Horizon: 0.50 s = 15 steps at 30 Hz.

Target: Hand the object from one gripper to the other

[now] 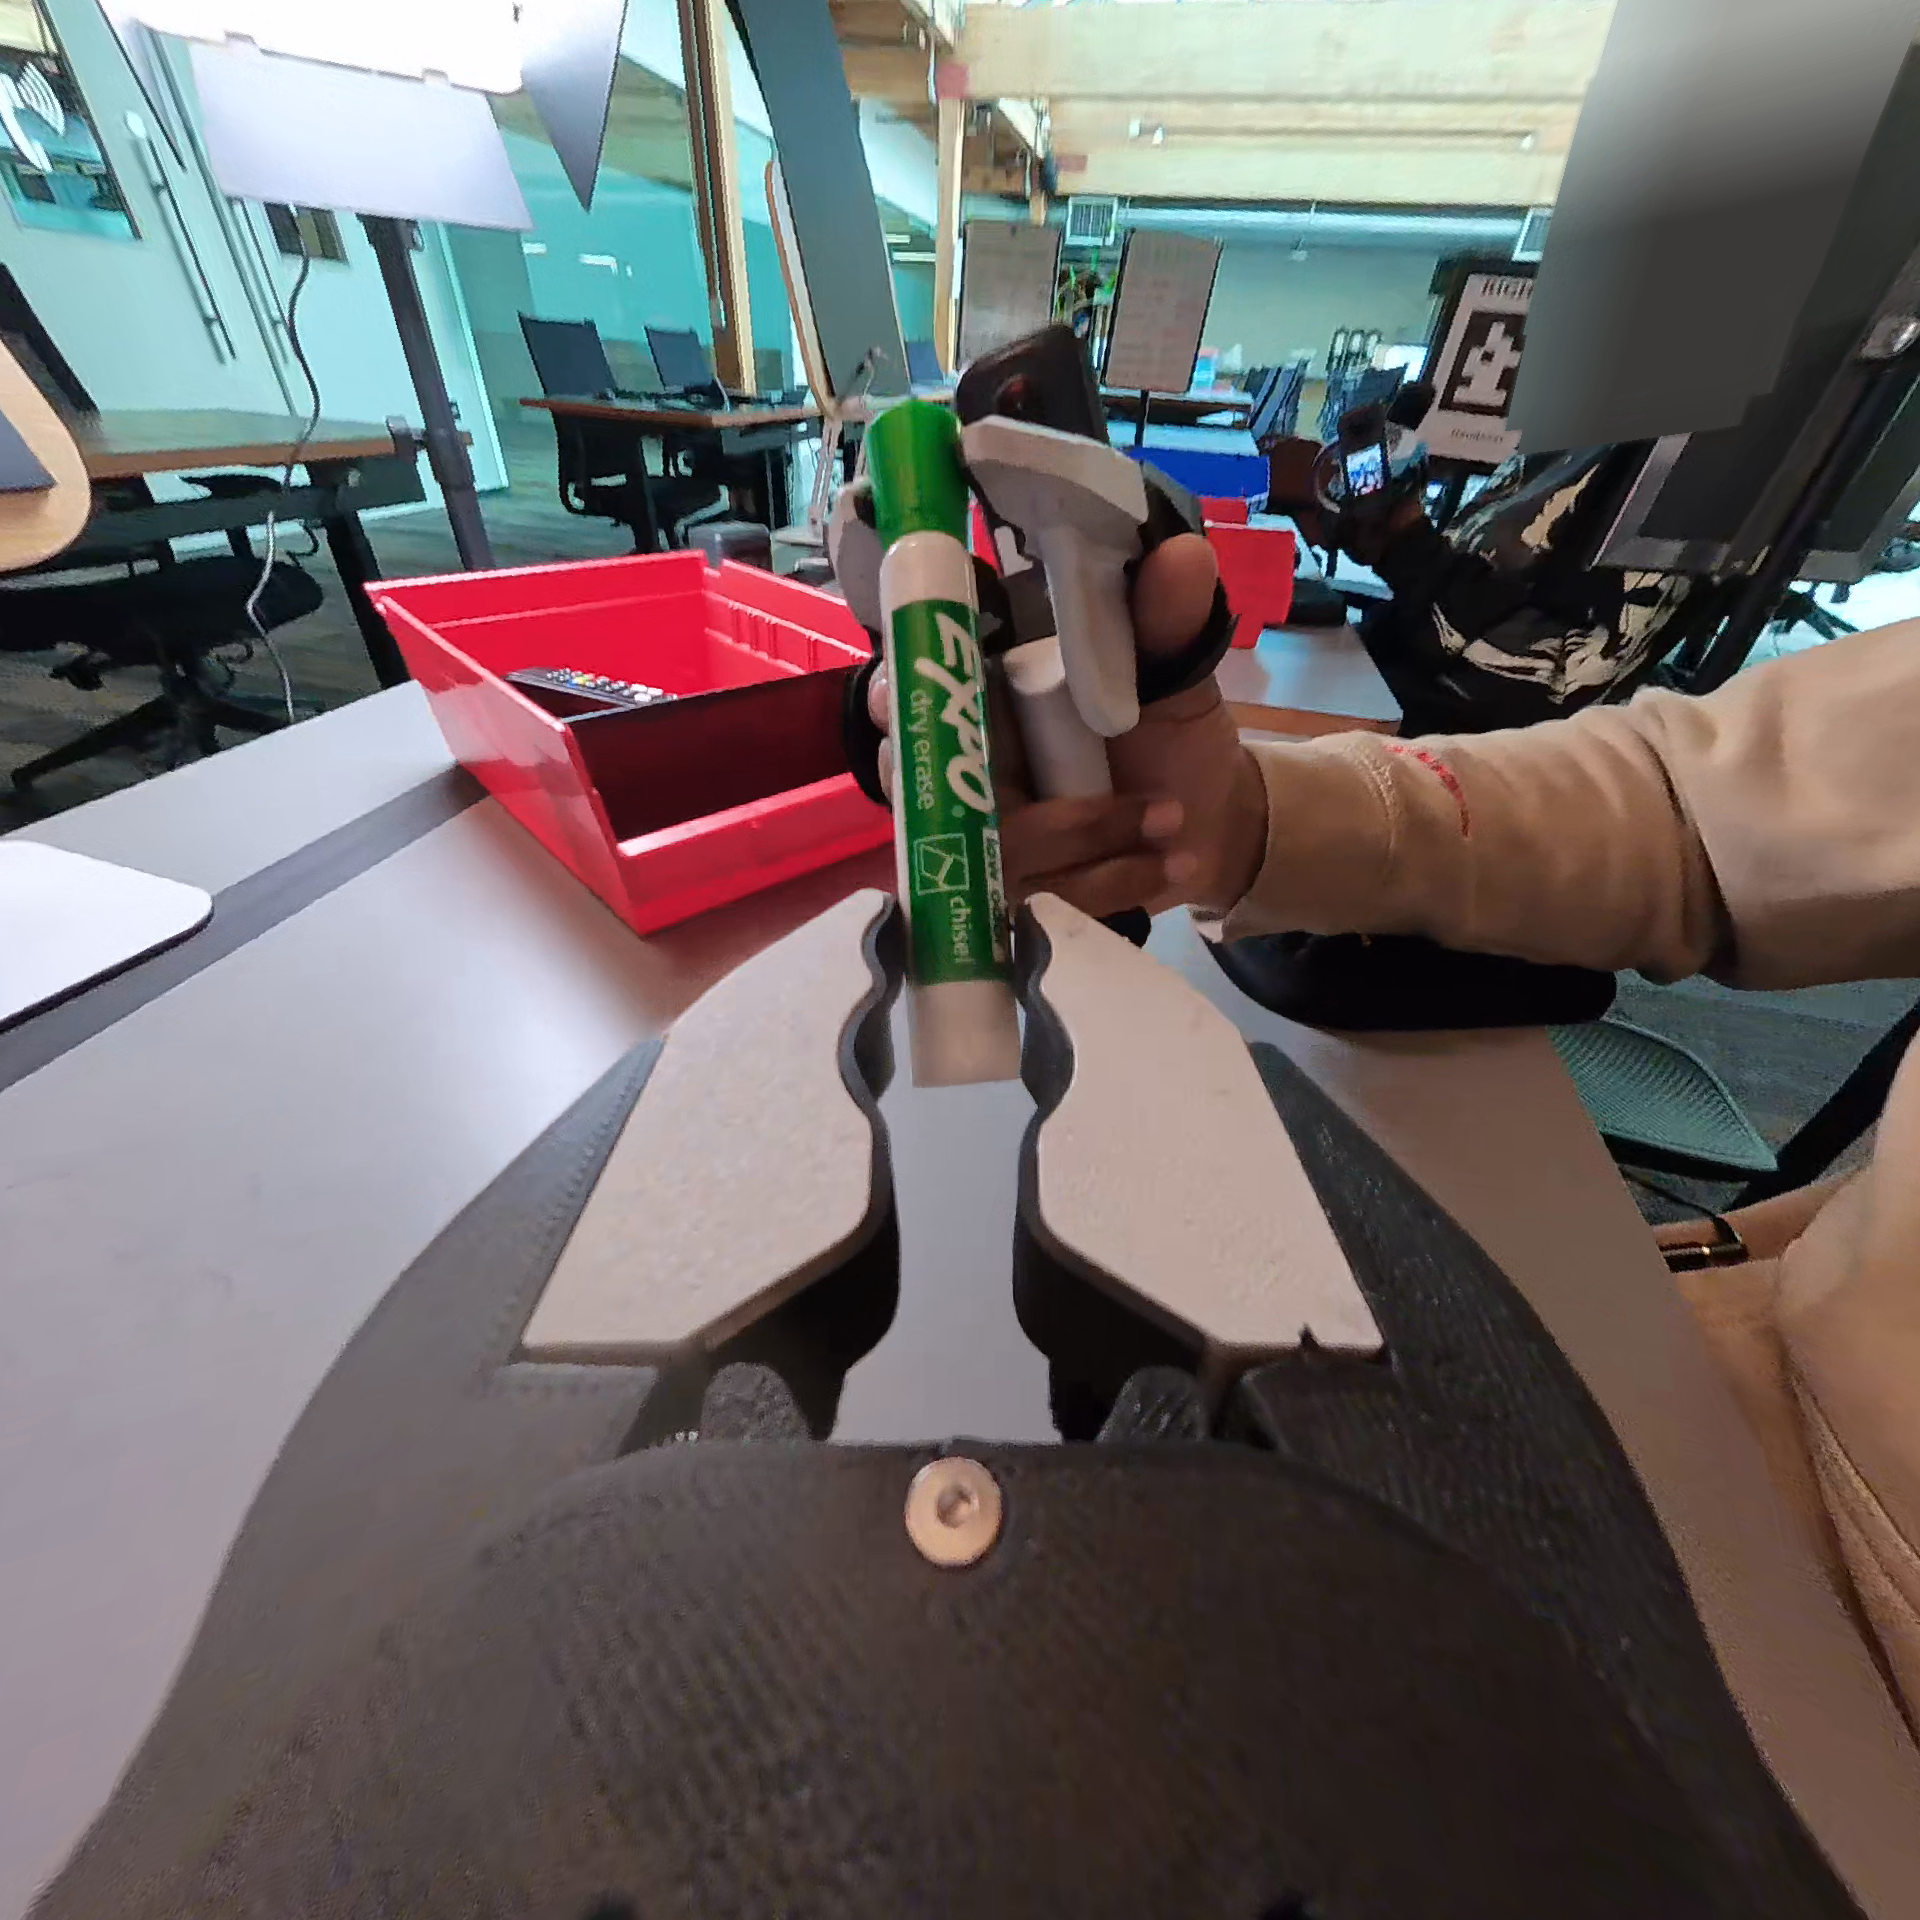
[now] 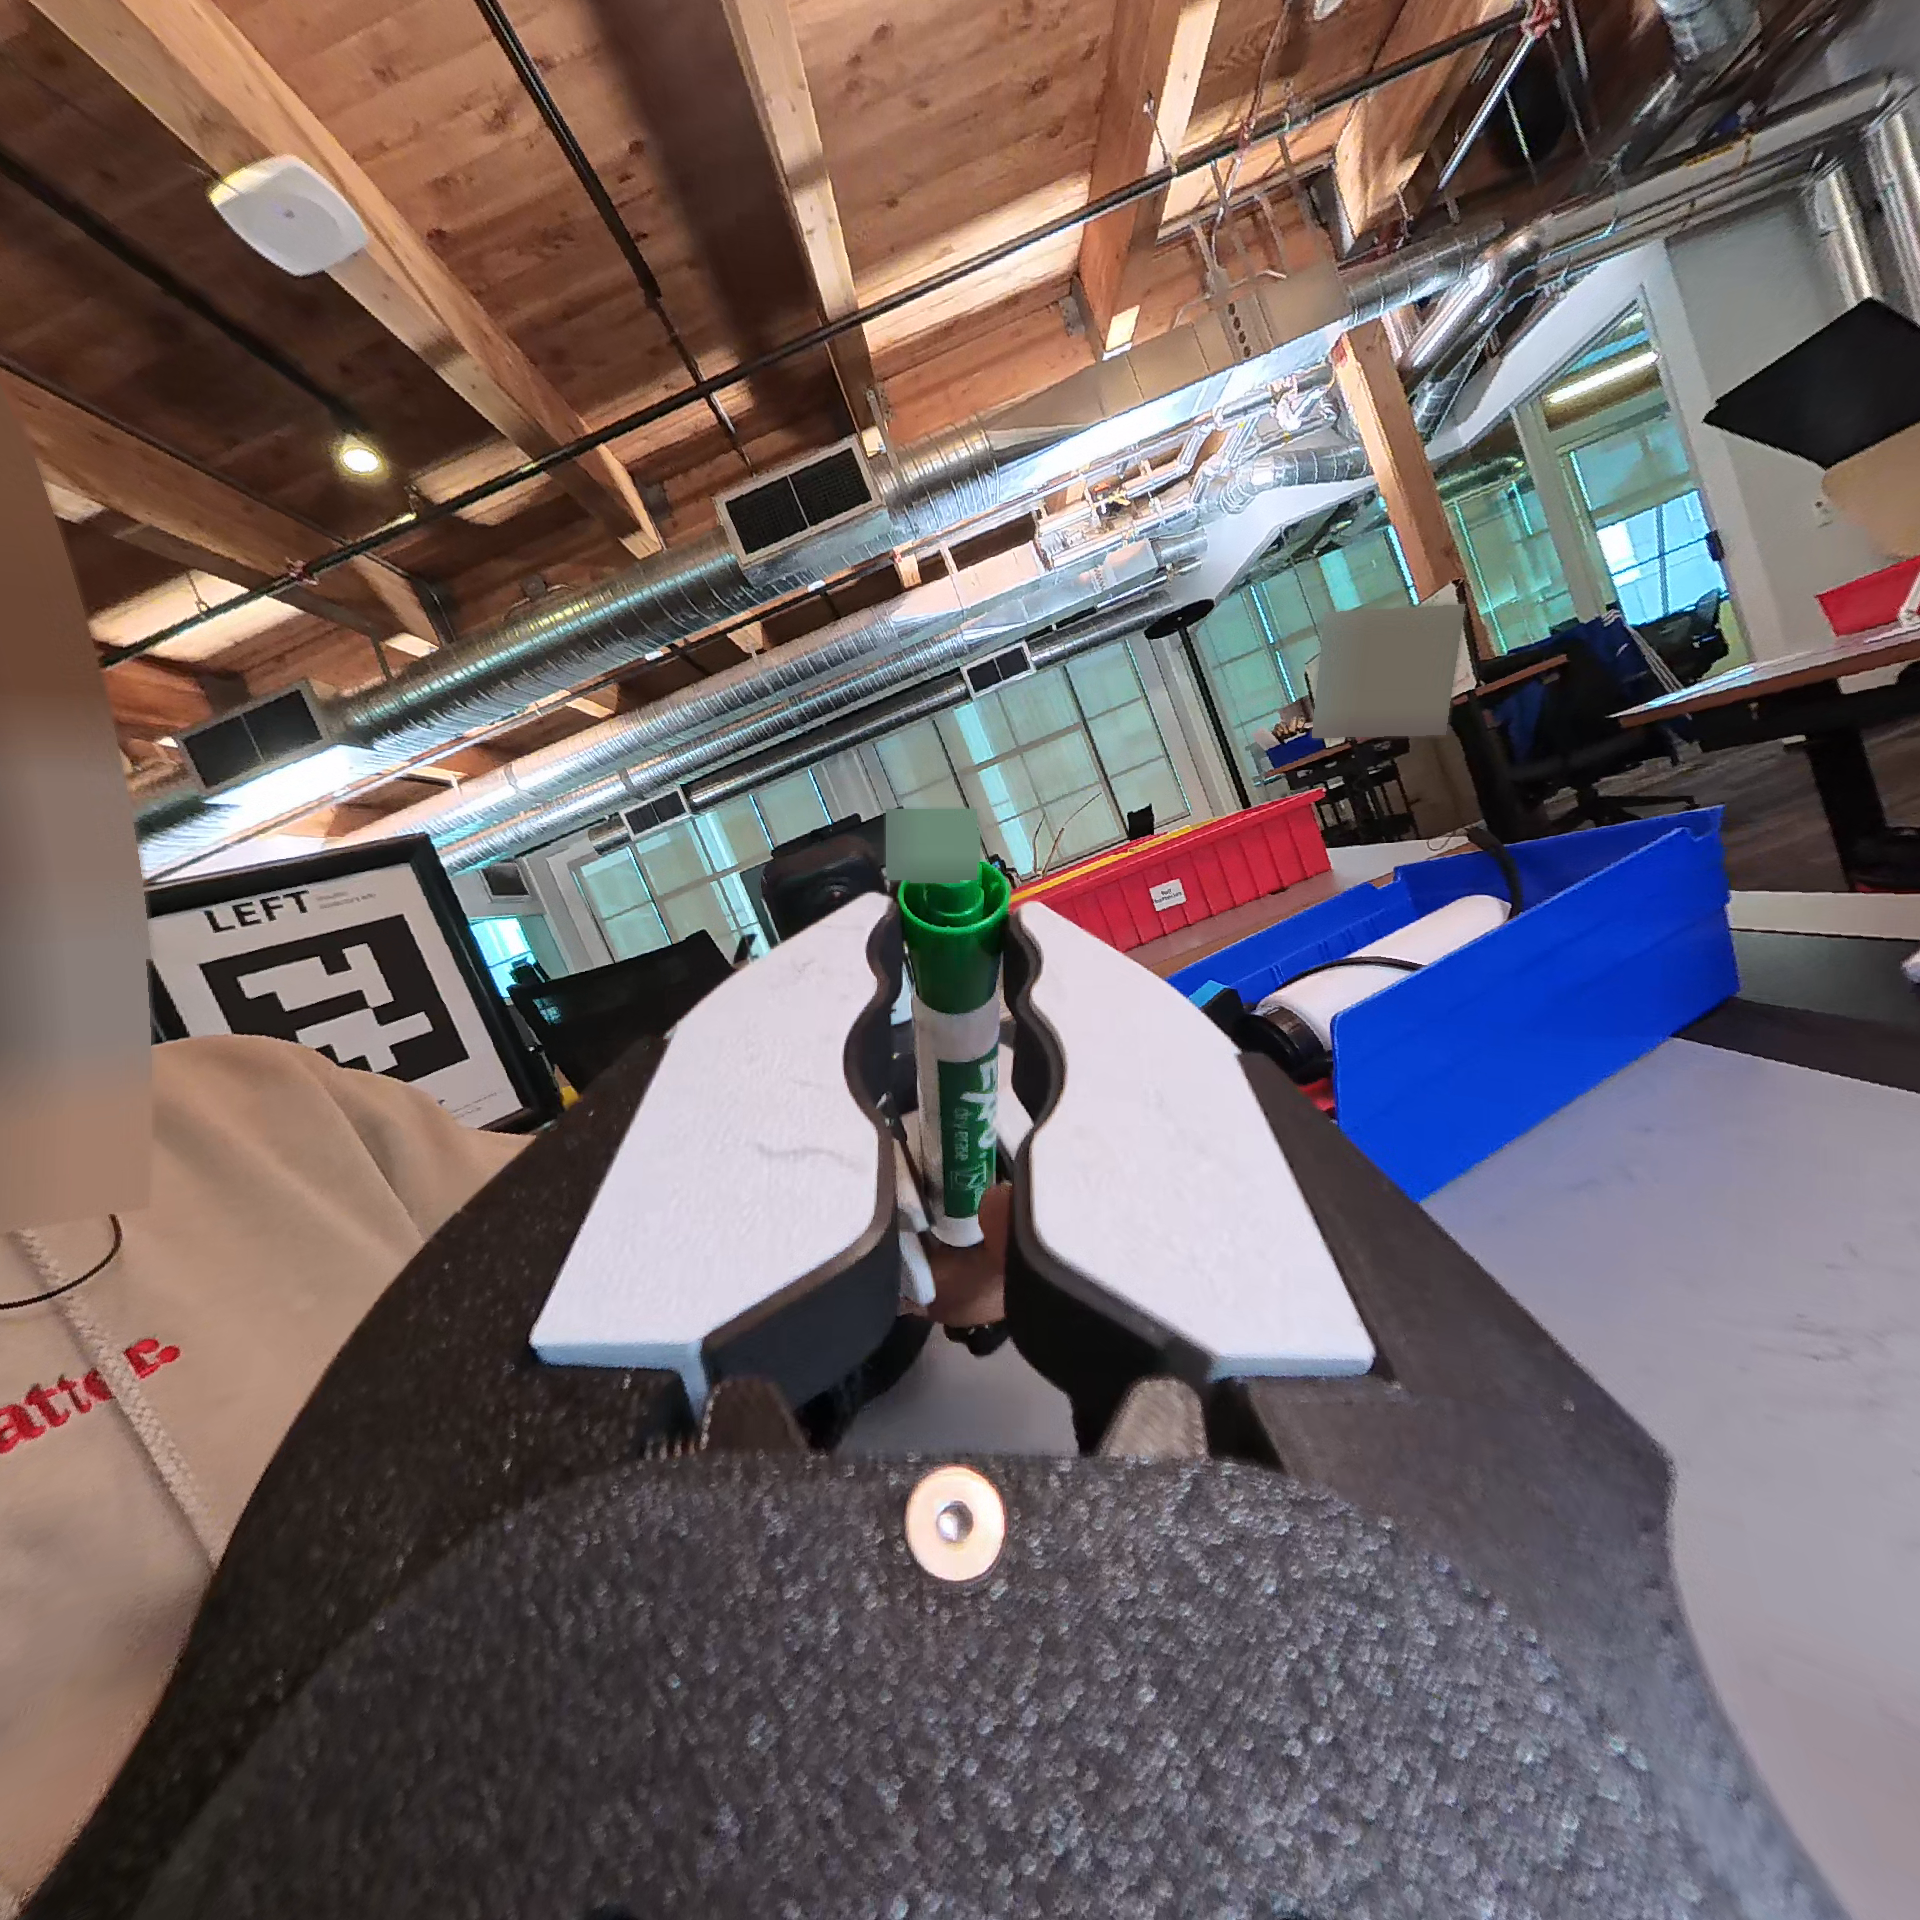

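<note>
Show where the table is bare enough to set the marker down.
Bare grey table left of the left gripper, between red bin and white pad; more beside the blue bin. Crowded around the green marker and right gripper.

Marker [image 1: 940, 748] is smooth glossy plastic with a green cap and a printed green-and-white wrap; left gripper [image 1: 956, 935] and right gripper [image 2: 951, 935] have matt pale-grey finger plates on rough, grainy black plastic bodies, each with a shiny metal screw. Red bin [image 1: 623, 727] and blue bin [image 2: 1538, 997] are glossy moulded plastic, the table [image 1: 260, 1143] is smooth matt grey. Sleeve [image 1: 1507, 842] is soft beige knit cloth, the ceiling [image 2: 520, 208] is bare brown wood planks and beams with ribbed shiny metal ducts [image 2: 623, 644].
</note>
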Motion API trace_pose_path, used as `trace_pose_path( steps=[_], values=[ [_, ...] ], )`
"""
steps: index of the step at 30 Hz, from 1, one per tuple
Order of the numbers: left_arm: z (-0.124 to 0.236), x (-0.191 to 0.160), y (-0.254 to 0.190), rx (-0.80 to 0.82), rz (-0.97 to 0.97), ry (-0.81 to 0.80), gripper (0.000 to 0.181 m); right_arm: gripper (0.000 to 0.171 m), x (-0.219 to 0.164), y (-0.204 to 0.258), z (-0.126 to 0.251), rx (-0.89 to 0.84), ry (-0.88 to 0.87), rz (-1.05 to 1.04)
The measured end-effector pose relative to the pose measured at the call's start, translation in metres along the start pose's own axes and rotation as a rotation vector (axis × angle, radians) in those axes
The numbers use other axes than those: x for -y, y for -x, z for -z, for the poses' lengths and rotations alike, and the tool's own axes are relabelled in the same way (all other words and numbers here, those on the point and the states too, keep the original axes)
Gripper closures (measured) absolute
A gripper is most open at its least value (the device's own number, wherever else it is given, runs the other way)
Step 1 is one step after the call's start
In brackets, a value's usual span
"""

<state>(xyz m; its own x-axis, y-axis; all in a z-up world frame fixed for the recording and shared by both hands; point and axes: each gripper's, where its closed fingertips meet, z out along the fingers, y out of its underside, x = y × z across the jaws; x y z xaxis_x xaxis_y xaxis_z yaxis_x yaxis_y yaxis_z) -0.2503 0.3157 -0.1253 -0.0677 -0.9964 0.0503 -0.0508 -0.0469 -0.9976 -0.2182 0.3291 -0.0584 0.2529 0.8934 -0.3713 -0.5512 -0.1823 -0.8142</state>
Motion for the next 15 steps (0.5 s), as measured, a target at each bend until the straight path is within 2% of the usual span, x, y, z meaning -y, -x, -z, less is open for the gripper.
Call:
trace_pose_path(
  steps=[3,5,8,10,15],
  values=[
    [0.008,0.002,0.003,-0.022,0.002,0.037,0.161,0.153,-0.003,-0.001,0.000,-0.006,0.028,0.010],
    [0.019,0.005,0.008,-0.043,-0.019,0.071,0.161,0.154,-0.010,-0.002,0.000,-0.020,0.118,0.049],
    [0.037,-0.008,0.018,-0.071,-0.091,0.207,0.161,0.149,-0.034,-0.012,0.015,-0.072,0.446,0.269],
    [0.045,-0.021,0.022,-0.090,-0.122,0.271,0.161,0.147,-0.041,-0.015,0.031,-0.080,0.602,0.392],
    [0.043,-0.045,0.019,-0.143,-0.145,0.369,0.161,0.155,-0.054,-0.016,0.044,-0.064,0.665,0.424]
  ],
)
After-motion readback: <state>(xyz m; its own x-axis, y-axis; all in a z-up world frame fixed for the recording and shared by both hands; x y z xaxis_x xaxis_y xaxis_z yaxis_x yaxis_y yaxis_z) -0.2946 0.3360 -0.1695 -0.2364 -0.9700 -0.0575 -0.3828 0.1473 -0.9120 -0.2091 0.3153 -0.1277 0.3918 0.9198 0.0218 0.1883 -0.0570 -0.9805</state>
